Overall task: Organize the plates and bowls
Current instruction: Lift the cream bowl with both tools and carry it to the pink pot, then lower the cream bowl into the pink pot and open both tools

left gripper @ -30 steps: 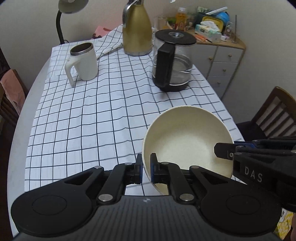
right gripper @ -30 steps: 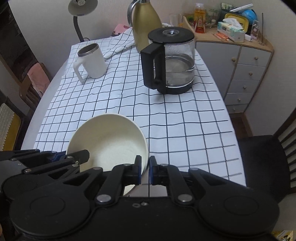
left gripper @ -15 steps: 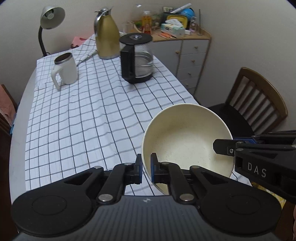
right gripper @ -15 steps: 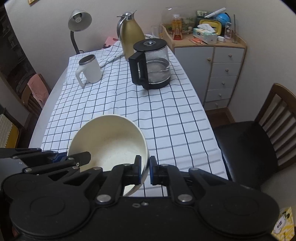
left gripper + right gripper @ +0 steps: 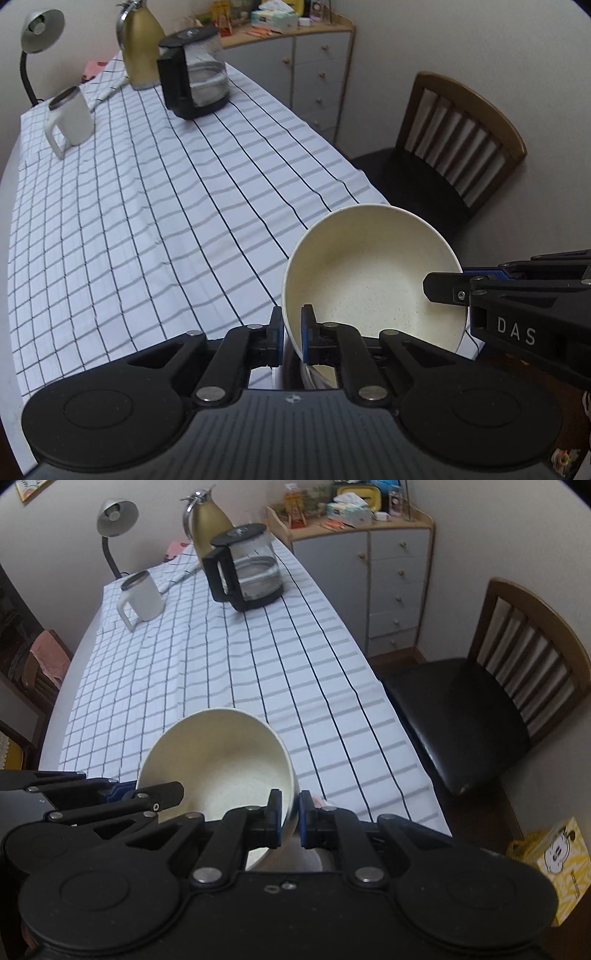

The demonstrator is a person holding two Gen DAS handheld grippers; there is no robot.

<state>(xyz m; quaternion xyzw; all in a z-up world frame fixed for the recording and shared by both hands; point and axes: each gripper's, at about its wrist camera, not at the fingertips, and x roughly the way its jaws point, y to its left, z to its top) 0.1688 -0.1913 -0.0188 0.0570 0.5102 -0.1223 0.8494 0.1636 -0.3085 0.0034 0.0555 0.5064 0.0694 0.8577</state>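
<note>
A cream speckled bowl (image 5: pixel 373 284) is held in the air near the table's near right corner, tilted. My left gripper (image 5: pixel 291 332) is shut on its left rim. My right gripper (image 5: pixel 290 816) is shut on its right rim; the bowl (image 5: pixel 218 764) shows in front of it. Each gripper shows in the other's view: the right one (image 5: pixel 443 291) at right, the left one (image 5: pixel 147 797) at left. No plates show.
The table has a checked cloth (image 5: pixel 155 206). At its far end stand a white mug (image 5: pixel 70 118), a glass coffee pot (image 5: pixel 195 88), a gold jug (image 5: pixel 142 51) and a lamp (image 5: pixel 37 26). A wooden chair (image 5: pixel 480 709) and a drawer cabinet (image 5: pixel 391 568) stand at right.
Both grippers have drawn back and up from the table with the bowl held between them. The table objects now look farther off, and the chair has come into view.
</note>
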